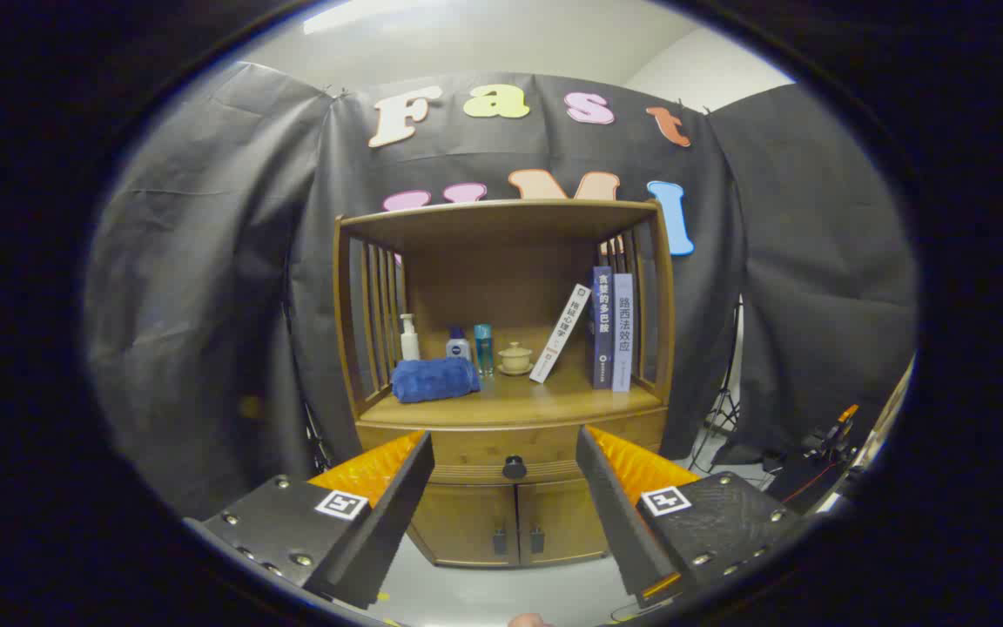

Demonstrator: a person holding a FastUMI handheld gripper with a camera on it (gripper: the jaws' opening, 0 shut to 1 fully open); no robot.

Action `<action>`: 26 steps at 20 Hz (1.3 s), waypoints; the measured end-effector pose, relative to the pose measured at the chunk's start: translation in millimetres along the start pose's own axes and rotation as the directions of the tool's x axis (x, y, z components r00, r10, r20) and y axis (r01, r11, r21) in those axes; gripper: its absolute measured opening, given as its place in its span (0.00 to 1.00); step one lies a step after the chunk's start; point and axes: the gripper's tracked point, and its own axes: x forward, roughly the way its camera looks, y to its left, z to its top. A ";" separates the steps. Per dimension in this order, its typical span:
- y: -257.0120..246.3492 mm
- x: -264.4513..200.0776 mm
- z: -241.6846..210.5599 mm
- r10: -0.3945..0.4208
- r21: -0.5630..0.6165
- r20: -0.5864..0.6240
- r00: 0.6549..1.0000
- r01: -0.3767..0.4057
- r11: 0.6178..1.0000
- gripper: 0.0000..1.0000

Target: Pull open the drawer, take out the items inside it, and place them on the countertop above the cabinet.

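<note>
A wooden cabinet (pixel 501 522) stands ahead of me against the booth wall. Its drawer (pixel 510 446) is closed, with a round dark knob (pixel 514 468) in the middle of its front. My gripper (pixel 506 453) is open, some way short of the cabinet; the knob shows in the gap between the two fingers. Nothing is held. The countertop (pixel 519 399) above the drawer carries a folded blue towel (pixel 434 380), a white pump bottle (pixel 409 338), two small bottles (pixel 470 347), a lidded cup on a saucer (pixel 515 358), a leaning book (pixel 560 333) and two upright books (pixel 612 329).
Two lower cabinet doors (pixel 514 521) with small dark handles sit under the drawer. A slatted wooden hutch (pixel 501 218) roofs the countertop. A tripod and dark equipment (pixel 815 453) stand on the floor to the right. Pale floor (pixel 501 592) lies between me and the cabinet.
</note>
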 end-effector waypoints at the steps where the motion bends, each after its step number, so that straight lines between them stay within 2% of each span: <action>1: -2.0 -0.4 1.7 -0.004 -0.001 0.005 1.000 0.004 1.000 0.98; 7: -17.8 3.4 0.0 -0.035 0.015 0.002 0.999 0.035 0.999 0.98; 12: -29.5 17.8 -11.2 -0.066 -0.030 0.008 0.998 0.066 0.997 0.98; 18: -20.6 59.2 -42.8 -0.045 -0.039 -0.008 0.999 0.045 0.998 0.98; 23: -18.0 105.2 -89.2 -0.035 -0.033 -0.038 0.999 0.034 0.999 0.98; 26: -8.8 143.6 -119.2 0.002 -0.051 -0.052 0.999 -0.005 0.999 0.99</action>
